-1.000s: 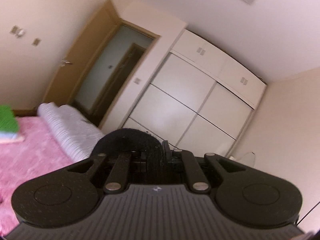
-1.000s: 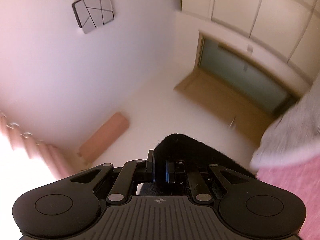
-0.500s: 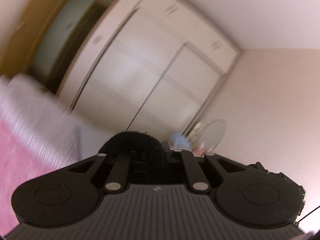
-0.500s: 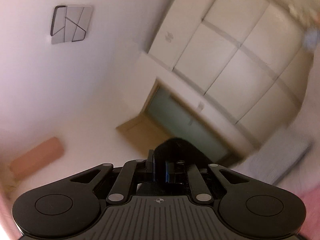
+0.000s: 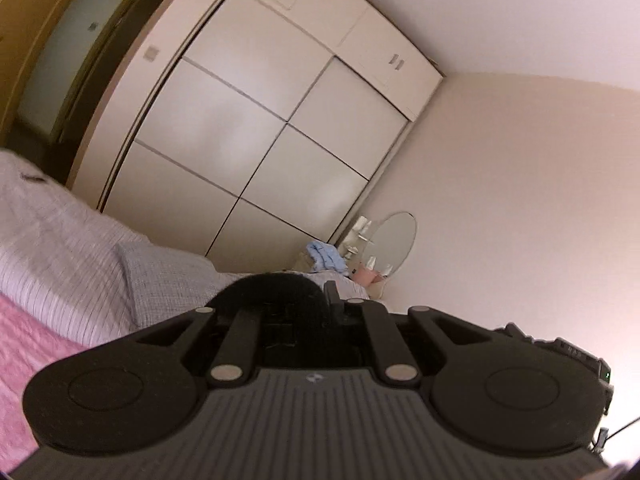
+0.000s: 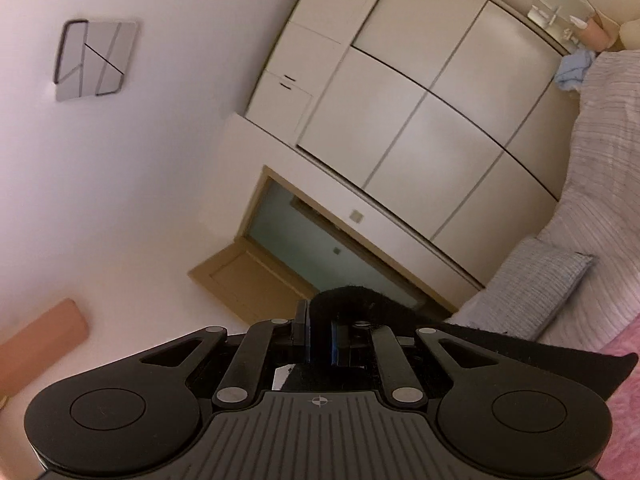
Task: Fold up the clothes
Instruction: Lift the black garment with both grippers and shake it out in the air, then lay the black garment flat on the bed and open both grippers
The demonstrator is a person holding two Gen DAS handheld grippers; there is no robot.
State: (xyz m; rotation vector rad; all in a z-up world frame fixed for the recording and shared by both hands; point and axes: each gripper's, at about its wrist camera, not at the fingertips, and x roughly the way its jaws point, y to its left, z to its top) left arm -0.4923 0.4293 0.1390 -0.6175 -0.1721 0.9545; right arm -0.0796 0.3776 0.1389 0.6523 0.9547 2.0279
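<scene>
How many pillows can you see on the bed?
2: a white ribbed pillow at the head of the pink bed, and a grey one leaning against it. The grippers may hide more.

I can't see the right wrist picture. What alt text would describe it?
The right claw is shut on a fold of black cloth, seen tilted in a bedroom. Behind it are a white wardrobe and a door; a grey pillow and pink bedding lie at right.
</scene>
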